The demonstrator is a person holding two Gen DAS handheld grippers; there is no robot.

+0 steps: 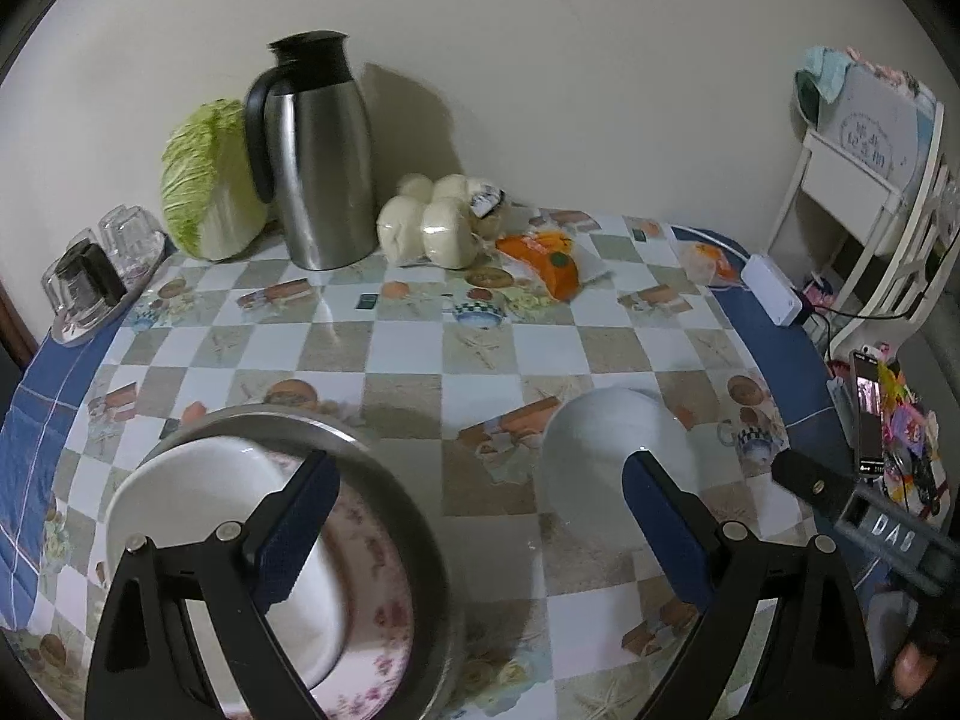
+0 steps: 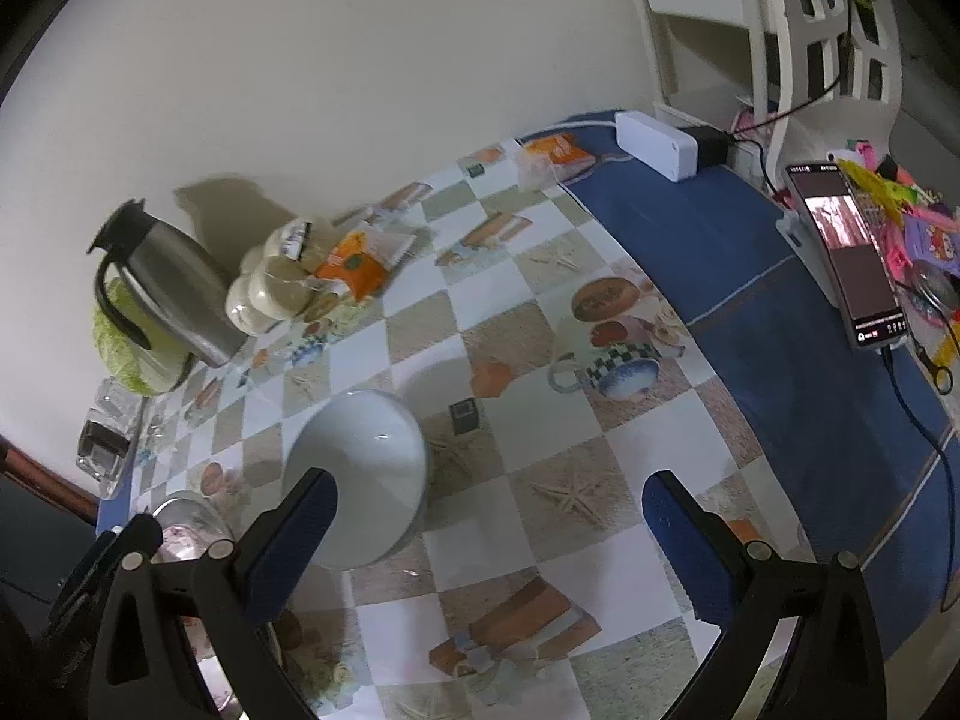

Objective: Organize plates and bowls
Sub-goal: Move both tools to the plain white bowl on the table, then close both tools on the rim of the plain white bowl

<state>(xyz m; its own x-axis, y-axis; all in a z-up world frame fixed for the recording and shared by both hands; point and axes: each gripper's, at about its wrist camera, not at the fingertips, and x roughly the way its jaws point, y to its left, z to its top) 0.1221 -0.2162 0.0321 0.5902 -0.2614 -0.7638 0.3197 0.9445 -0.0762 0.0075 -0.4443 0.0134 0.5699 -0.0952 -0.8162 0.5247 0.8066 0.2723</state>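
Observation:
A white bowl (image 1: 198,534) sits on a floral plate (image 1: 372,594) inside a steel dish (image 1: 420,516) at the lower left of the left wrist view. My left gripper (image 1: 480,531) is open, its left finger over that stack, its right finger next to a second white bowl (image 1: 606,468) lying upside down on the table. That overturned bowl (image 2: 366,474) also shows in the right wrist view, beside the left finger of my open, empty right gripper (image 2: 489,552). The steel dish (image 2: 192,516) shows at its lower left.
At the back stand a steel thermos (image 1: 318,156), a cabbage (image 1: 204,180), bagged buns (image 1: 432,222) and orange packets (image 1: 546,258). Glasses on a tray (image 1: 90,282) stand at the left edge. A white box (image 1: 774,288), a phone (image 2: 846,252) and clutter lie to the right.

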